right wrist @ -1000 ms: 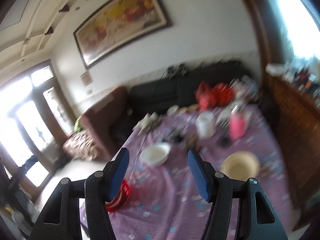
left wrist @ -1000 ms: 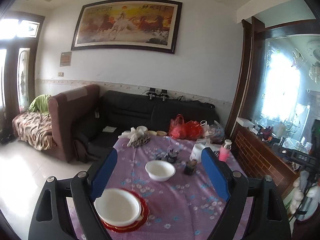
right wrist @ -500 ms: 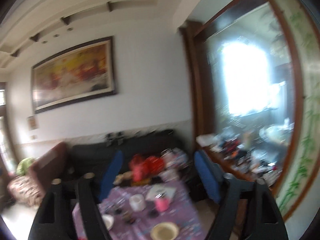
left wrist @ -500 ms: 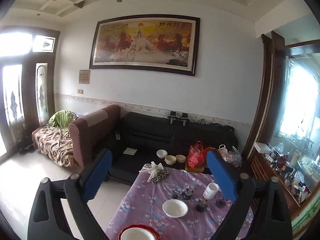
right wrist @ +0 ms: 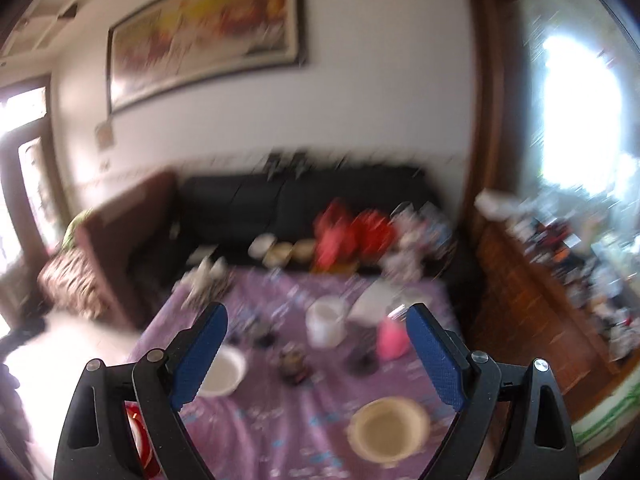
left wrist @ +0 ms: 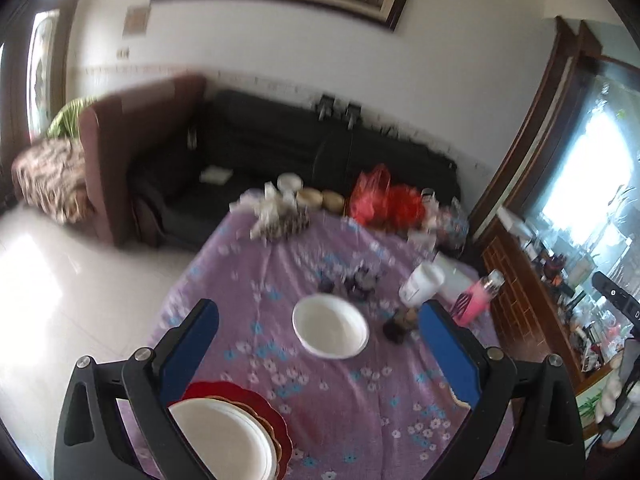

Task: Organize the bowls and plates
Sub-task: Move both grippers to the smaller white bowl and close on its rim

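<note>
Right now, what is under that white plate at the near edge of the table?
The white plate sits on a gold-rimmed plate, and a red plate lies beneath those. Anything lower is covered; only rims show.

The left gripper (left wrist: pixel 318 334) is hanging above the purple flowered tablecloth (left wrist: pixel 360 400), its jaws having just been opening wide with nothing gripped between them. A white bowl (left wrist: pixel 330 327) is sitting at centre. A white plate (left wrist: pixel 224 440) is lying atop a red plate (left wrist: pixel 256 400) at seven o'clock. A pink bottle (left wrist: pixel 478 300) is standing at three o'clock.
</note>
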